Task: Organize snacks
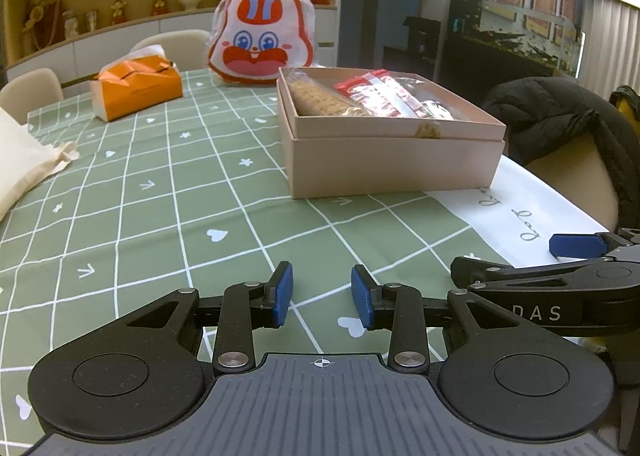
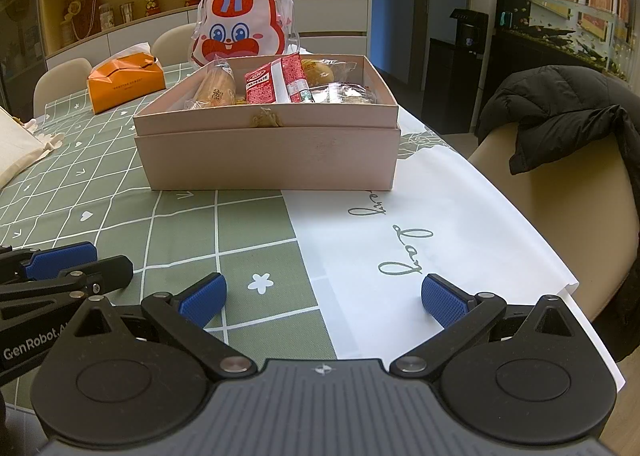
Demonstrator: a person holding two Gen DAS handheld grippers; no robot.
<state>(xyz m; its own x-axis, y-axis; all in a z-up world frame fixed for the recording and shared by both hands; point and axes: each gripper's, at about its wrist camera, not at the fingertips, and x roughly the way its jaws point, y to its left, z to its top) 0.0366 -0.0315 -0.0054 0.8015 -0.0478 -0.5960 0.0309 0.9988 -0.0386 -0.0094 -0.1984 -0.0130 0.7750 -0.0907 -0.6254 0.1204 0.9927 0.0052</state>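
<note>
A pink cardboard box point(image 1: 394, 166) point(image 2: 272, 160) stands on the green checked tablecloth and holds several wrapped snacks: a red packet point(image 2: 276, 82) point(image 1: 376, 94), a wafer pack point(image 1: 320, 98) and bread rolls point(image 2: 216, 88). My left gripper point(image 1: 322, 294) is open and empty, low over the cloth, well short of the box. My right gripper point(image 2: 322, 298) is wide open and empty, in front of the box over the white cloth border. Each gripper shows at the edge of the other's view.
A rabbit-face bag point(image 1: 262, 42) point(image 2: 240, 26) stands behind the box. An orange box point(image 1: 136, 86) point(image 2: 126, 82) sits far left, a cream cloth bag point(image 1: 24, 160) at the left edge. A chair with a dark jacket point(image 2: 568, 124) stands right of the table.
</note>
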